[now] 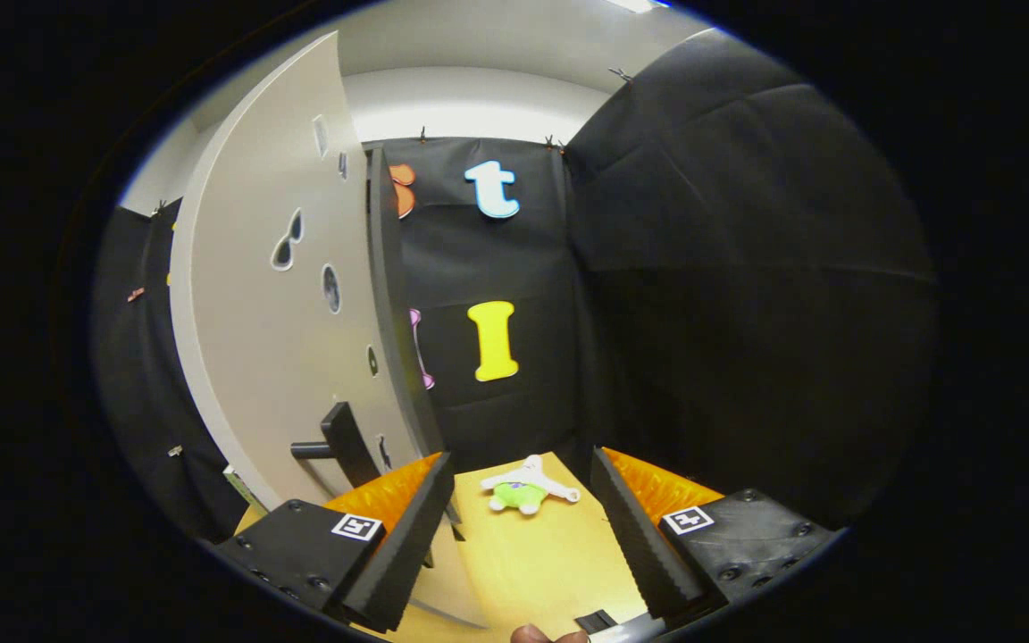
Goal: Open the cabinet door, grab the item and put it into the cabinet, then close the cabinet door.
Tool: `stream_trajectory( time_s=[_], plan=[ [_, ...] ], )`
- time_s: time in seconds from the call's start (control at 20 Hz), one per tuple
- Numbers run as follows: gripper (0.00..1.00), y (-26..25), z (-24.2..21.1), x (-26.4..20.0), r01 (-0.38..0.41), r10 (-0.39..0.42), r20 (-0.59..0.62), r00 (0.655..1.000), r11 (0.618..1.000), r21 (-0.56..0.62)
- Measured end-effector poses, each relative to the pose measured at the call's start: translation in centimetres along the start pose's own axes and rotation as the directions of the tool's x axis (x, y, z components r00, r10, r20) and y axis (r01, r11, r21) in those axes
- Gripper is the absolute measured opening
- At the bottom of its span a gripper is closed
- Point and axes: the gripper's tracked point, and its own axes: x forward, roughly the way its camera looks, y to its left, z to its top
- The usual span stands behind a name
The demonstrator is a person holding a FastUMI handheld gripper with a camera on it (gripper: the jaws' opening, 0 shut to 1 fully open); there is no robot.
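A small plush toy (pixel 528 488), white with a green body, lies on the yellow-wood table (pixel 523 563) just beyond my fingertips and between their lines. My gripper (pixel 523 469) is open, with nothing between its fingers. To the left stands the pale cabinet door (pixel 273 304), swung open so its dark edge faces me. A dark bar handle (pixel 340 444) juts from the door close to my left finger (pixel 412 527). The cabinet's inside is hidden behind the door.
Black cloth walls (pixel 729 295) close off the back and right side of the table. The door carries a few small stickers (pixel 287 241). A bit of a person's hand (pixel 537 635) shows behind the fingers.
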Motion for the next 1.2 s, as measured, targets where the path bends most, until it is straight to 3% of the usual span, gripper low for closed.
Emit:
stream_trajectory(
  time_s=[0.35,0.7,1.2],
  plan=[
    [0.98,1.1,-0.5,-1.3,-0.039,0.039,-0.002,0.999,0.999,-0.002],
    [0.98,9.7,-2.2,-3.0,-0.141,0.141,-0.004,0.990,0.990,0.015],
    [0.98,16.3,-4.0,-4.0,-0.208,0.208,0.013,0.978,0.978,0.017]
  ],
)
